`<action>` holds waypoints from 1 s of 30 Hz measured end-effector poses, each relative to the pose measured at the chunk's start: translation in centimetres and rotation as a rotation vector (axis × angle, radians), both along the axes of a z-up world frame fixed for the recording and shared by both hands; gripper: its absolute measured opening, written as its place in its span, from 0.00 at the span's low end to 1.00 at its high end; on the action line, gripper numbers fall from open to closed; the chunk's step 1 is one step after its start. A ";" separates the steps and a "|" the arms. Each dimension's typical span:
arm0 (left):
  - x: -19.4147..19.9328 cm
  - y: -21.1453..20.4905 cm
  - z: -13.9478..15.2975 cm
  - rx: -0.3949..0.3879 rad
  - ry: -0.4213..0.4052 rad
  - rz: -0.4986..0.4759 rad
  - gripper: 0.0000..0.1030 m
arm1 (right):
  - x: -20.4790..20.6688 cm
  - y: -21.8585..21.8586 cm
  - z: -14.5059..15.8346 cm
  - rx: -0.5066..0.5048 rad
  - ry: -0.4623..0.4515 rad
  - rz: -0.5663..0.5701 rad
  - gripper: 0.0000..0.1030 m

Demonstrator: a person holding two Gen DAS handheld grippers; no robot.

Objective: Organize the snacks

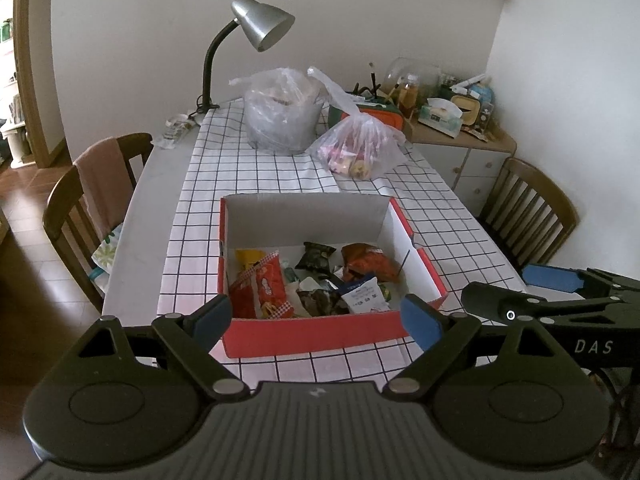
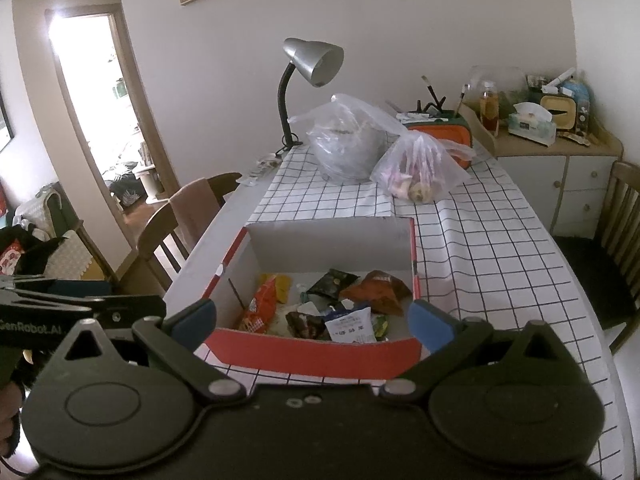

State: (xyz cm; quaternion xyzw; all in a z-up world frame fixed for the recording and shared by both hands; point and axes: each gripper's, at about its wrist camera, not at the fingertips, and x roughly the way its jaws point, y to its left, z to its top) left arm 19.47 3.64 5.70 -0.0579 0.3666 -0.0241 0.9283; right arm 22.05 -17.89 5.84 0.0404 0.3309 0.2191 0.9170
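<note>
On the checked tablecloth, near edge: red box with snack packets piled inside. Left gripper and right gripper both hang just short of its near wall, jaws spread wide, nothing between them. Far end: two plastic bags beside a desk lamp.

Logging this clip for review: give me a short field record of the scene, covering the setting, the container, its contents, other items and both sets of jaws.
setting: dining table with checked cloth
container: red box, open, white inside
contents: loose snack packets, among them a red packet, a white packet and an orange-brown packet
beyond box: two clear plastic bags, desk lamp
left gripper: jaws open, empty, before the box
right gripper: jaws open, empty, before the box
</note>
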 end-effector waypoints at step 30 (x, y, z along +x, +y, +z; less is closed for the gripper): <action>-0.2 -0.3 0.1 0.003 0.001 -0.004 0.89 | -0.3 0.0 -0.5 0.009 0.018 -0.018 1.00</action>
